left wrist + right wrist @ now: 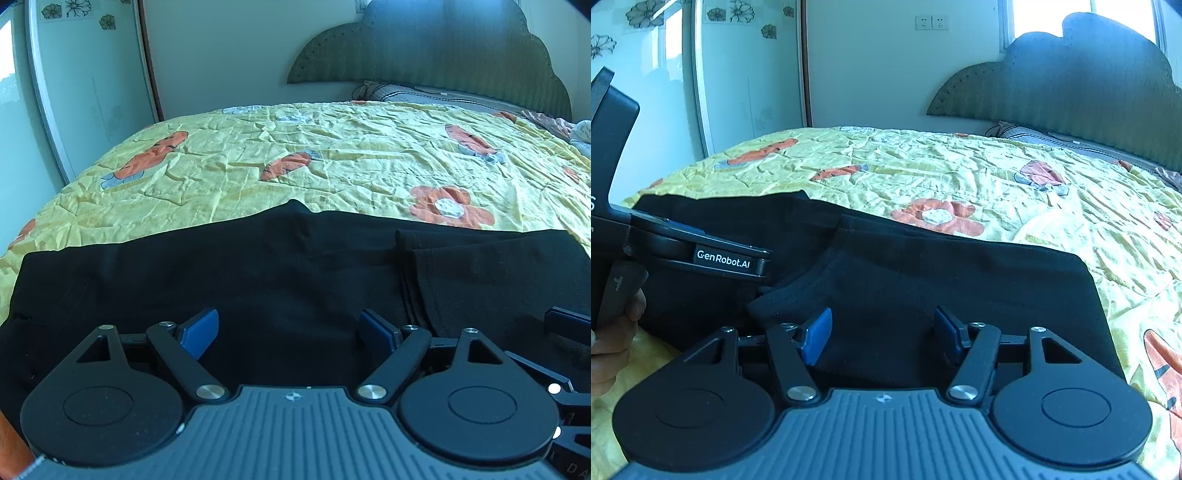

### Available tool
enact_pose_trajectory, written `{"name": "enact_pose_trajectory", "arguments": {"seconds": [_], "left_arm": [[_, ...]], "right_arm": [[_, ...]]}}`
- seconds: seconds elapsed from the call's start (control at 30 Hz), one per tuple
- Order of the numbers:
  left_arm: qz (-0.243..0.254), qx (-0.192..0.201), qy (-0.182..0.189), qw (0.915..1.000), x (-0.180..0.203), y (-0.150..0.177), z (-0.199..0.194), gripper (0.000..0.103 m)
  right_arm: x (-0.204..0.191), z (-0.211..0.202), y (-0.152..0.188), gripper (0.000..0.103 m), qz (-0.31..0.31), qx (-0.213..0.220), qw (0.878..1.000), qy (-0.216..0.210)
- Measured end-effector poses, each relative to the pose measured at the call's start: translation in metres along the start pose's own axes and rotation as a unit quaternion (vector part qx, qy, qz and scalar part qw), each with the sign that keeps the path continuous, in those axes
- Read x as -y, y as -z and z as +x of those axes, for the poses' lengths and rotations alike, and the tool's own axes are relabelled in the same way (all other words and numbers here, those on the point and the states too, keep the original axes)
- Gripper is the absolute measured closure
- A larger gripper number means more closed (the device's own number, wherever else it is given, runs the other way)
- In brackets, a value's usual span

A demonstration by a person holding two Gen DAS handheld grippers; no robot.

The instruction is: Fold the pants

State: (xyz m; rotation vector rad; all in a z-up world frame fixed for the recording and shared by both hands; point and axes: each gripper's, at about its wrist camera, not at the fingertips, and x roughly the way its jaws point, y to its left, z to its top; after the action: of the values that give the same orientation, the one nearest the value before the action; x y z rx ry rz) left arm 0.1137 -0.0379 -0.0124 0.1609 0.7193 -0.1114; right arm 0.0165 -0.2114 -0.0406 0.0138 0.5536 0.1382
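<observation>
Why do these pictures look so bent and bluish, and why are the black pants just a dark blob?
Left wrist view: the fisheye lens bows the wardrobe door and darkens the corners; the pants show little fold detail. Right wrist view: the window behind the headboard is overexposed, leaving the headboard in silhouette; both views have a cool cast.

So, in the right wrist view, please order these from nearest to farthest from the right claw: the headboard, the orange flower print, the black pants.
1. Black pants, directly under the open right claw.
2. Orange flower print, on the yellow bedspread just beyond the pants.
3. Headboard, far end, upper right.
</observation>
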Motion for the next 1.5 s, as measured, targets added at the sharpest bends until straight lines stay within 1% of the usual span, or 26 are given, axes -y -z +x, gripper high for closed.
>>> {"name": "enact_pose_trajectory", "arguments": {"seconds": [0.07,0.23,0.3,0.37,0.4,0.47,0.5,0.53,0.57,0.6,0.63,0.67,0.7,0.73,0.8,0.83,0.87,0.93,1.0,1.07,1.17,1.27,1.43,1.5], "left_arm": [[-0.004,-0.001,0.004,1.0000,-0.002,-0.001,-0.002,0.024],[-0.012,0.001,0.002,0.9999,-0.007,-0.005,-0.006,0.029],[-0.010,0.002,-0.002,0.9999,-0.008,-0.005,-0.007,0.030],[-0.012,0.001,-0.003,0.9999,-0.011,-0.004,-0.008,0.031],[-0.015,0.001,-0.003,0.9999,-0.012,-0.003,-0.009,0.032],[-0.019,0.000,0.002,0.9998,-0.014,-0.004,-0.010,0.033],[-0.019,0.000,0.005,0.9998,-0.014,-0.003,-0.011,0.033],[-0.015,0.001,0.009,0.9998,-0.012,-0.004,-0.012,0.033],[-0.009,0.003,0.011,0.9999,-0.010,-0.003,-0.013,0.033],[-0.002,0.007,0.010,0.9999,-0.008,-0.003,-0.015,0.033],[0.006,0.010,0.008,0.9999,-0.005,-0.002,-0.016,0.032],[0.012,0.012,0.004,0.9999,-0.004,-0.001,-0.016,0.032],[0.013,0.010,0.002,0.9999,-0.004,-0.001,-0.015,0.032],[0.011,0.006,0.002,0.9999,-0.004,0.000,-0.014,0.032],[-0.001,-0.005,0.008,1.0000,-0.008,0.000,-0.010,0.032],[-0.007,-0.008,0.011,0.9999,-0.009,0.001,-0.009,0.032],[-0.010,-0.011,0.013,0.9998,-0.011,0.001,-0.008,0.031],[-0.008,-0.011,0.010,0.9998,-0.011,0.003,-0.008,0.030],[-0.004,-0.011,0.007,0.9999,-0.011,0.004,-0.008,0.029],[-0.005,-0.012,0.006,0.9999,-0.012,0.005,-0.008,0.027],[-0.005,-0.012,0.004,0.9999,-0.011,0.006,-0.007,0.027],[-0.004,-0.010,0.002,0.9999,-0.011,0.007,-0.008,0.026],[-0.005,-0.007,-0.001,1.0000,-0.011,0.009,-0.007,0.024],[-0.004,-0.005,-0.001,1.0000,-0.011,0.010,-0.008,0.024]], "right_arm": [[0.000,-0.003,-0.001,0.043,0.004,0.006,1.000,-0.008],[-0.007,-0.009,-0.004,0.043,-0.009,0.015,1.000,-0.018],[-0.011,-0.017,-0.005,0.043,-0.018,0.026,0.999,-0.042],[-0.018,-0.027,-0.006,0.043,-0.042,0.038,0.996,-0.074],[-0.023,-0.031,-0.006,0.044,-0.063,0.038,0.994,-0.082],[-0.034,-0.034,-0.004,0.044,-0.107,0.032,0.990,-0.082],[-0.039,-0.033,-0.002,0.046,-0.121,0.028,0.989,-0.079],[-0.043,-0.030,-0.001,0.053,-0.133,0.023,0.988,-0.074],[-0.044,-0.027,0.000,0.055,-0.135,0.016,0.988,-0.071],[-0.043,-0.025,0.000,0.055,-0.124,0.012,0.989,-0.076],[-0.039,-0.025,-0.002,0.055,-0.102,0.015,0.990,-0.092],[-0.033,-0.027,-0.004,0.055,-0.075,0.022,0.991,-0.112],[-0.028,-0.029,-0.008,0.055,-0.051,0.030,0.991,-0.119],[-0.023,-0.030,-0.011,0.055,-0.035,0.036,0.993,-0.110],[-0.017,-0.025,-0.016,0.055,-0.026,0.040,0.997,-0.064],[-0.015,-0.020,-0.017,0.054,-0.025,0.035,0.998,-0.046],[-0.013,-0.013,-0.017,0.054,-0.023,0.024,0.999,-0.037],[-0.011,0.000,-0.014,0.054,-0.014,-0.002,0.999,-0.039],[-0.013,0.005,-0.008,0.054,-0.012,-0.013,0.999,-0.046],[-0.019,0.006,-0.005,0.054,-0.032,-0.008,0.999,-0.034],[-0.024,0.007,-0.004,0.051,-0.052,-0.007,0.998,-0.023],[-0.019,0.009,-0.001,0.048,-0.041,-0.007,0.999,-0.025],[-0.020,0.010,0.000,0.047,-0.033,-0.003,0.999,-0.025],[-0.020,0.005,0.000,0.047,-0.029,0.008,0.999,-0.024]]}}
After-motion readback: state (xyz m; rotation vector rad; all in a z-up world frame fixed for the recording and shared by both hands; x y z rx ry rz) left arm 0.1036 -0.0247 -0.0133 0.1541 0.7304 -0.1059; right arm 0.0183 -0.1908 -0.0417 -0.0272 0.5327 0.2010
